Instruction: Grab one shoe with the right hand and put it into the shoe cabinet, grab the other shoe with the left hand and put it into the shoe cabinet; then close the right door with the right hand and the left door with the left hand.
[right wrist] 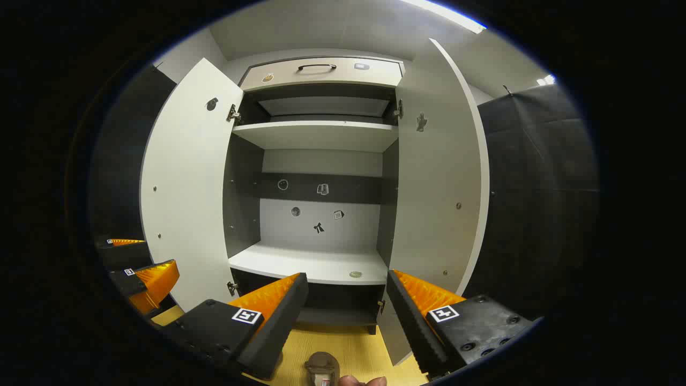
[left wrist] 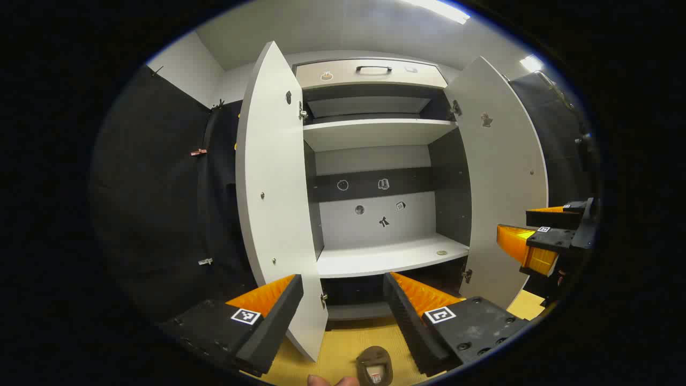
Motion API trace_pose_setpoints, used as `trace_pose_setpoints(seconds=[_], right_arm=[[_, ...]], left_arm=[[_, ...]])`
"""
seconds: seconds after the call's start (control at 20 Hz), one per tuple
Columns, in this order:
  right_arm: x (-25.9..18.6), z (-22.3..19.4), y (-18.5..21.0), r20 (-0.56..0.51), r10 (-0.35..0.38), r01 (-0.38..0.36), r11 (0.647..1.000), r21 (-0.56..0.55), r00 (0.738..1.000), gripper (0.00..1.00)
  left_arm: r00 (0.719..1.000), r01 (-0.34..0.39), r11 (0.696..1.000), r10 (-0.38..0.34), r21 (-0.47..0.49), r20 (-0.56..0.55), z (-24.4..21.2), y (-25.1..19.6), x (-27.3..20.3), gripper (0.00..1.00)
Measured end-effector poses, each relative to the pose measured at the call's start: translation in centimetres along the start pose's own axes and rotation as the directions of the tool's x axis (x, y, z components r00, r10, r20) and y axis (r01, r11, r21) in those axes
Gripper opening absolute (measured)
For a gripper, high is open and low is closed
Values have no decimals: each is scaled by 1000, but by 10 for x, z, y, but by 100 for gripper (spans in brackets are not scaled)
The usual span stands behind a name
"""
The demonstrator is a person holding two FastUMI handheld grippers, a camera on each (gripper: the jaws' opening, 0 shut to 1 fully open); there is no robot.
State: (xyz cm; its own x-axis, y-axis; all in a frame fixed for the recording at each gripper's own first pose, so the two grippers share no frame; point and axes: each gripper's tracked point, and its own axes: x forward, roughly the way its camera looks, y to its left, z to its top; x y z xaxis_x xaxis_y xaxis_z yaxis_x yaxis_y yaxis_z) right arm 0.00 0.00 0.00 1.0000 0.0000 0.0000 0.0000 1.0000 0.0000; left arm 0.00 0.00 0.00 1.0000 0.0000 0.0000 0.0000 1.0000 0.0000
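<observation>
Left gripper view puts its own left gripper [left wrist: 343, 305] nearest, fingers spread wide and pinching nothing, and just below and between them, at the bottom edge, lies a brown shoe [left wrist: 374, 365] on the yellow floor [left wrist: 343, 343], with a bit of a hand beside it. Right gripper view has the right gripper [right wrist: 347, 308] likewise spread and empty, with a brown shoe [right wrist: 322, 369] low between its fingers at the bottom edge; whether this is the same shoe or the pair's other one I cannot tell. Each shoe seems to lie below the fingers with its long axis running roughly away from the camera, so the right gripper, which goes first, would have to tip down towards it. Farther off, the right gripper [left wrist: 541, 244] shows at the right edge of the left gripper view. Beyond stands the shoe cabinet [right wrist: 316, 265], left door [right wrist: 187, 182] and right door [right wrist: 439, 177] both swung open, its white shelves bare of shoes
</observation>
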Motion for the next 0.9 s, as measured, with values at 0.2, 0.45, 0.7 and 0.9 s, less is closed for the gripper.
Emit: trace_pose_setpoints(seconds=[0.2, 0.45, 0.7, 0.9], right_arm=[[0, -1, 2, -6, 2, -2, 1000, 1, 1000, 97], [-1, 0, 6, -5, 8, -8, 1000, -2, 1000, 97], [-4, 2, 13, -2, 17, -17, 1000, 8, 1000, 97], [-3, 4, 16, 4, 24, -24, 1000, 15, 1000, 97]], left_arm=[[1000, 0, 1000, 0, -3, 6, 2, 1, 1, 95], [1000, -1, 1000, 1, -16, 19, 4, 2, 1, 95], [1000, 9, 999, -8, -48, 22, 4, 2, 4, 95], [1000, 15, 999, -13, -47, 26, 4, 3, 7, 95]])
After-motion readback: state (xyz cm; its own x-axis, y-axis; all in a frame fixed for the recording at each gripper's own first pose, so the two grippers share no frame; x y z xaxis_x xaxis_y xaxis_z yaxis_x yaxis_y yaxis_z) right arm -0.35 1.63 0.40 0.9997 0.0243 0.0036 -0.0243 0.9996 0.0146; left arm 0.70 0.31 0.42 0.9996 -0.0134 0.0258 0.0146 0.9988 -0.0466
